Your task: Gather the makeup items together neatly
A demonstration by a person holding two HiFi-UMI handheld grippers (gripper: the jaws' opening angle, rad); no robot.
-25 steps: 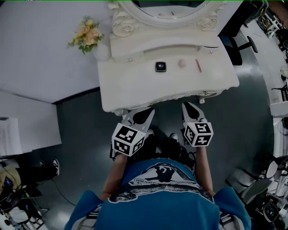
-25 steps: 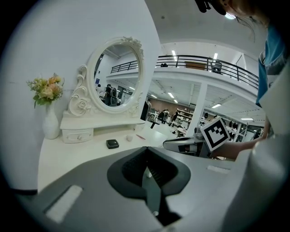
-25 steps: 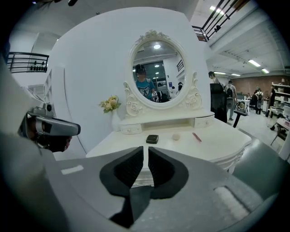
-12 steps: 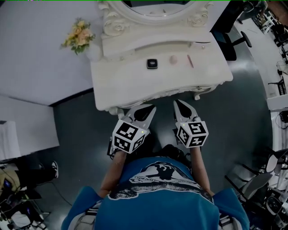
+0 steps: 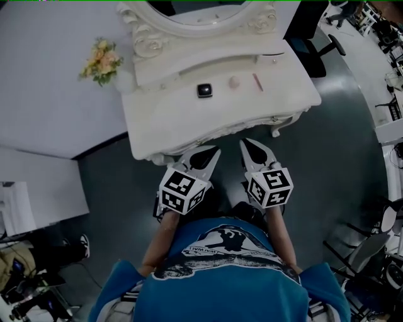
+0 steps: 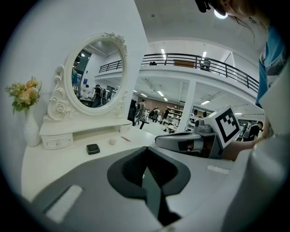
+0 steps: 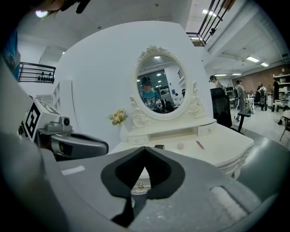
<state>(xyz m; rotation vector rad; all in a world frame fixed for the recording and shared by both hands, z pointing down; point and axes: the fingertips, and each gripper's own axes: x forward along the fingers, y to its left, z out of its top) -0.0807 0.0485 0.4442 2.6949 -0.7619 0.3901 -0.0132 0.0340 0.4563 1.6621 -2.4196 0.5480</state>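
- Three makeup items lie on the white surface (image 5: 176, 119), in a row before the raised shelf under the mirror (image 5: 189, 11): a black compact (image 5: 203, 90), a round pink puff (image 5: 233, 82) at its 3 o'clock, and a pink pencil (image 5: 257, 82) at 3 o'clock of the puff.
- None of the three touches another. There is a clear gap between each pair, and the compact-to-puff gap is the wider. The pencil lies roughly front to back, not along the row.
- A vase of flowers (image 5: 101, 61) stands well apart at the surface's 9 o'clock end and is not part of the row.
- Left gripper (image 5: 213, 153): jaws together, nothing between them.
- Right gripper (image 5: 246, 146): jaws together, nothing between them.
- Both grippers hang side by side short of the surface's front edge, over the floor, pointing toward 12 o'clock.
- Position relative to the jaws: the compact is at 12 o'clock of the left gripper. The puff and pencil are at about 12 o'clock of the right gripper. All three are well apart from the jaws, with the whole front part of the surface between.
- Step in hand, my judgement: a spaced row with empty grippers off the edge fits either items waiting to be drawn together or a line already set out. I cannot settle which.
- If the gaps are to be closed, any reach would call for the jaws to part first. It would then need travel over the front edge toward 12 o'clock and a low, careful pinch, since the pencil is thin and may roll.
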